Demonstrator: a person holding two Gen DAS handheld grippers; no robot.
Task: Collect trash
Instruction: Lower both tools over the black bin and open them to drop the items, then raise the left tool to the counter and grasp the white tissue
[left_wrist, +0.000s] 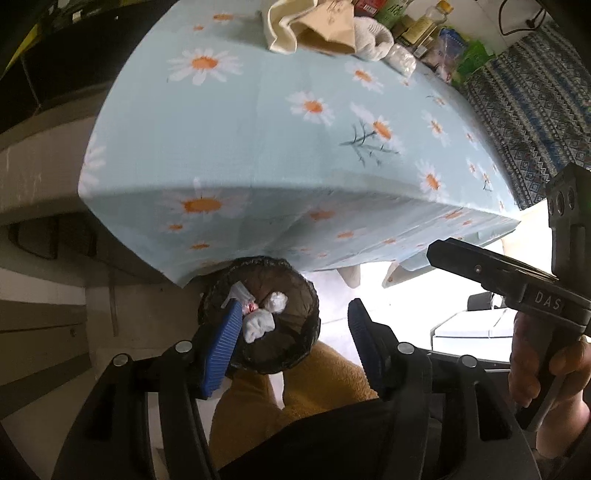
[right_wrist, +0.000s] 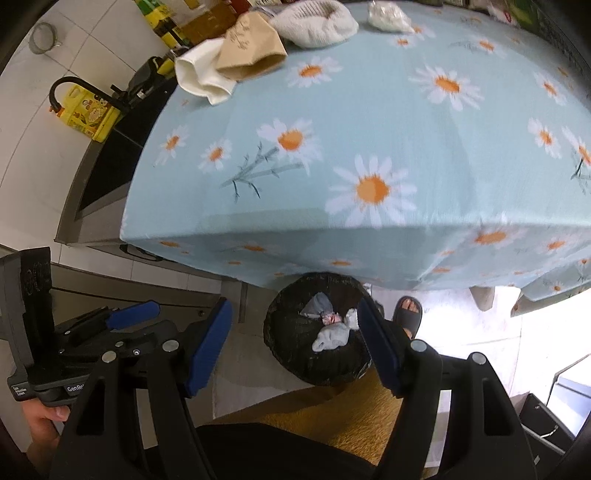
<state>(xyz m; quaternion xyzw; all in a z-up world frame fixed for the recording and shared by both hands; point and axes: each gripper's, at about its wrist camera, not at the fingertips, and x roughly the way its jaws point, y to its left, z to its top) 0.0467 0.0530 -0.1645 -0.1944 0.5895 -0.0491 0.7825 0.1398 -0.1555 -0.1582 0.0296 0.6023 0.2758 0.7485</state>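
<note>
A daisy-print table (right_wrist: 369, 122) carries folded cloths (right_wrist: 207, 72) and a paper bag (right_wrist: 251, 55).

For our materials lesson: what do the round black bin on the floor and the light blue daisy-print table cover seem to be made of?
Round black bin: probably wire or plastic mesh, matt; its wall shows a fine net texture. Light blue daisy-print table cover: looks like woven cloth, matt; it drapes and creases over the table edge.

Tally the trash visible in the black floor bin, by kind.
White crumpled wads: 2
Pinkish scrap: 1
Pale grey plastic piece: 1
Total: 4 visible in the bin; anything underneath is hidden.
</note>
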